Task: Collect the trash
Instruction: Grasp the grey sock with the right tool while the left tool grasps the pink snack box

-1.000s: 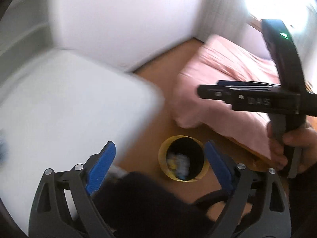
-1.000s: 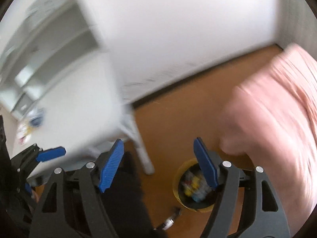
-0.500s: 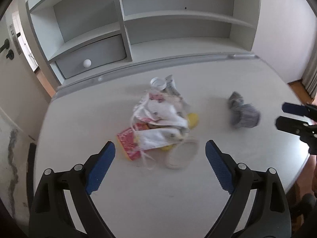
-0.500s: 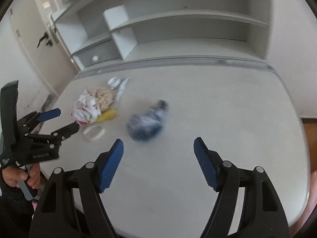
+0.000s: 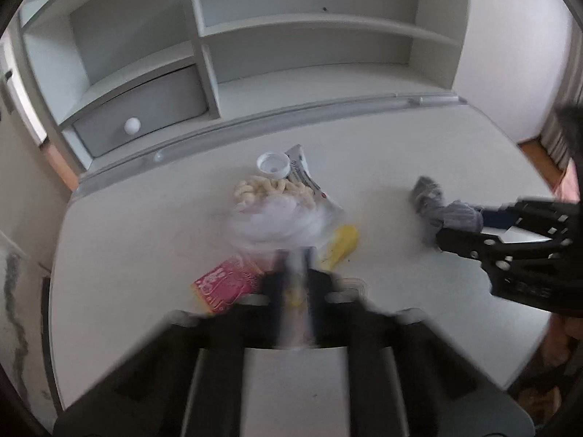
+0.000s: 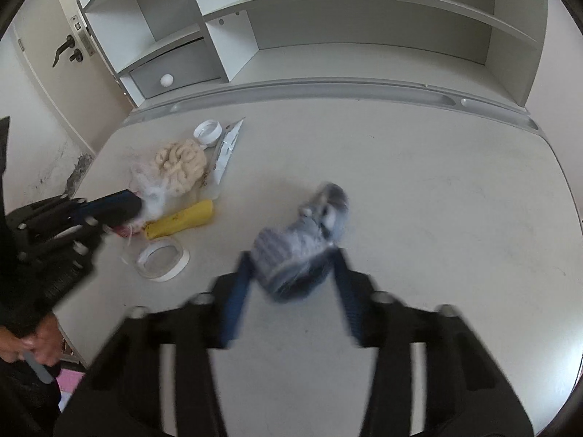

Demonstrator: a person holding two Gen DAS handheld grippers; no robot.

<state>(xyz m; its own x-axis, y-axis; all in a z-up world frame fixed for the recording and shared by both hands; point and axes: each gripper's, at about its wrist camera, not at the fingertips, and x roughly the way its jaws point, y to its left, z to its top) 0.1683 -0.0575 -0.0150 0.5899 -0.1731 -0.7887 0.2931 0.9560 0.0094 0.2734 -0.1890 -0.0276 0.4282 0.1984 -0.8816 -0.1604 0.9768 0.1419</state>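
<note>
White desk [image 6: 437,189], shelf hutch [image 6: 364,36] with drawer [image 5: 145,109], door [image 6: 43,73].

Each wrist camera looked steeply down along its own fingers, close over the desk [image 5: 419,138]. Both views shared the trash pile [image 5: 277,211] [image 6: 171,171], grey wad [image 5: 444,211] [image 6: 302,244] and shelf unit [image 6: 328,29].

I see a pale bench [image 6: 437,189] with a white shelf unit [image 6: 328,36] behind it, a small grey drawer [image 5: 145,116] with a round white knob set low on its left. Beyond are cream walls, a door [image 6: 43,73] with a dark handle, and wooden floor [image 5: 535,153] at right.
</note>
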